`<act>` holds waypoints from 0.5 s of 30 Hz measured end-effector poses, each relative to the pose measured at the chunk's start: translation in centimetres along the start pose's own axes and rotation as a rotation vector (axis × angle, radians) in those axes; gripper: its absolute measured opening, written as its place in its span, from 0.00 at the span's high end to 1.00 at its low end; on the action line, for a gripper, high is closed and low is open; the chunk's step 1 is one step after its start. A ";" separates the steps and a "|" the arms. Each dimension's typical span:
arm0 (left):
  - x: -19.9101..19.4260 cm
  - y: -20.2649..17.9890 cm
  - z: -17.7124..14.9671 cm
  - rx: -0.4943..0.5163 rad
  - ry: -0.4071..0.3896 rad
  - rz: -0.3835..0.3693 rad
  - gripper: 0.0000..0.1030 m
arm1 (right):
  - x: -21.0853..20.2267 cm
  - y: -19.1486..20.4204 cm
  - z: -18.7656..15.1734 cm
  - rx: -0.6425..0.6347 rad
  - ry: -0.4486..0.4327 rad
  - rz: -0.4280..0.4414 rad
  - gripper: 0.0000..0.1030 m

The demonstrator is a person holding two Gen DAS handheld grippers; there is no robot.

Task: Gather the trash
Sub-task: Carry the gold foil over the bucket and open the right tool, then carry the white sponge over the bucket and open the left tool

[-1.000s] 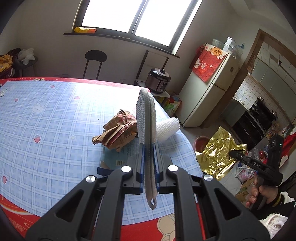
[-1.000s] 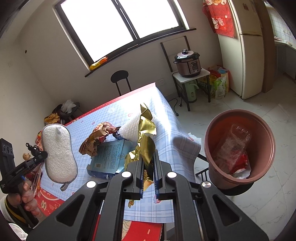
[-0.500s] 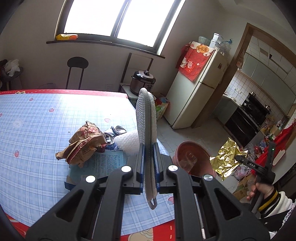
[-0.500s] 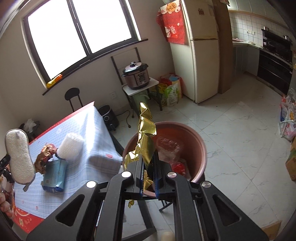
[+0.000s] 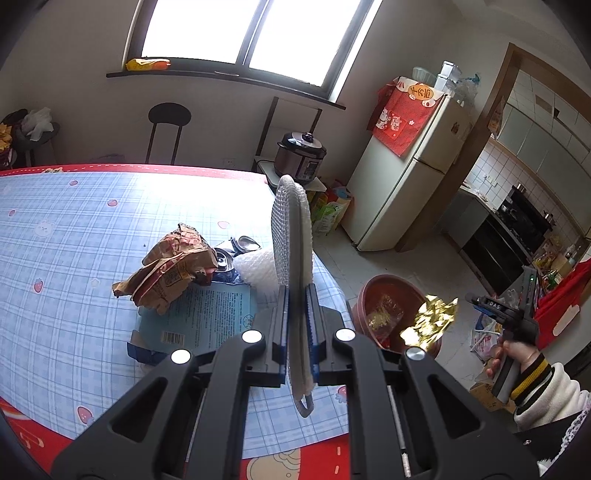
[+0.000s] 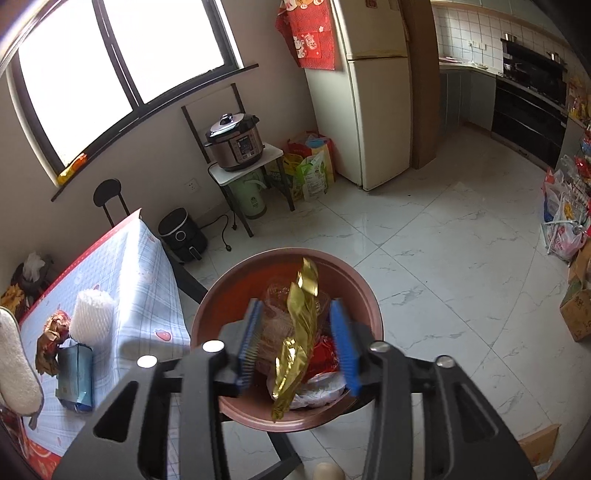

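We see a bright window [image 5: 236, 33] above a dark sill, with a black stool [image 5: 168, 127] against the wall below it. A cream fridge [image 6: 373, 92] stands on the white marble floor [image 6: 443, 240], beside a pressure cooker [image 6: 234, 142] on a small stand.

gold foil wrapper [image 6: 297, 334] | reddish-brown bin [image 6: 364, 295] | blue-checked tablecloth [image 5: 74, 236] | white mesh pad [image 5: 291, 236]

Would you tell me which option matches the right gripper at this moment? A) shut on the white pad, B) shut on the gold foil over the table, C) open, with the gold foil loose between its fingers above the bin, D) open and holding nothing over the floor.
C: the right gripper is spread wide and the gold foil hangs unpinched above the red-brown bin.
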State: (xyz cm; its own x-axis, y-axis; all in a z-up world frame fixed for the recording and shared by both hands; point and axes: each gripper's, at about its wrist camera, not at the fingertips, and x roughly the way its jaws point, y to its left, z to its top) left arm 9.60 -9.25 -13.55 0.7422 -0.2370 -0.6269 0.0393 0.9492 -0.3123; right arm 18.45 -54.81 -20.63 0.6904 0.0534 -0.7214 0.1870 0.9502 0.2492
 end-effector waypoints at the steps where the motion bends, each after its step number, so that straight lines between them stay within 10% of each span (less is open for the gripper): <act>1: -0.1 0.0 0.1 0.004 0.000 -0.001 0.88 | -0.3 0.3 0.1 0.002 -0.008 0.006 0.50; 8: 0.5 -1.3 1.4 0.064 0.009 -0.057 0.88 | -3.5 0.2 -0.8 0.036 -0.052 -0.004 0.15; 15: 3.5 -5.3 2.0 0.168 0.060 -0.155 0.88 | -5.5 -1.0 -3.7 0.048 -0.003 -0.033 0.05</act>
State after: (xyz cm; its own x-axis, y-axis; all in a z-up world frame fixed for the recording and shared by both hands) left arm 13.35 -14.74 -12.67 0.6775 -0.3897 -0.6238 0.2640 0.9204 -0.2882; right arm 11.88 -54.93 -19.28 0.6853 0.0217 -0.7279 0.2430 0.9354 0.2567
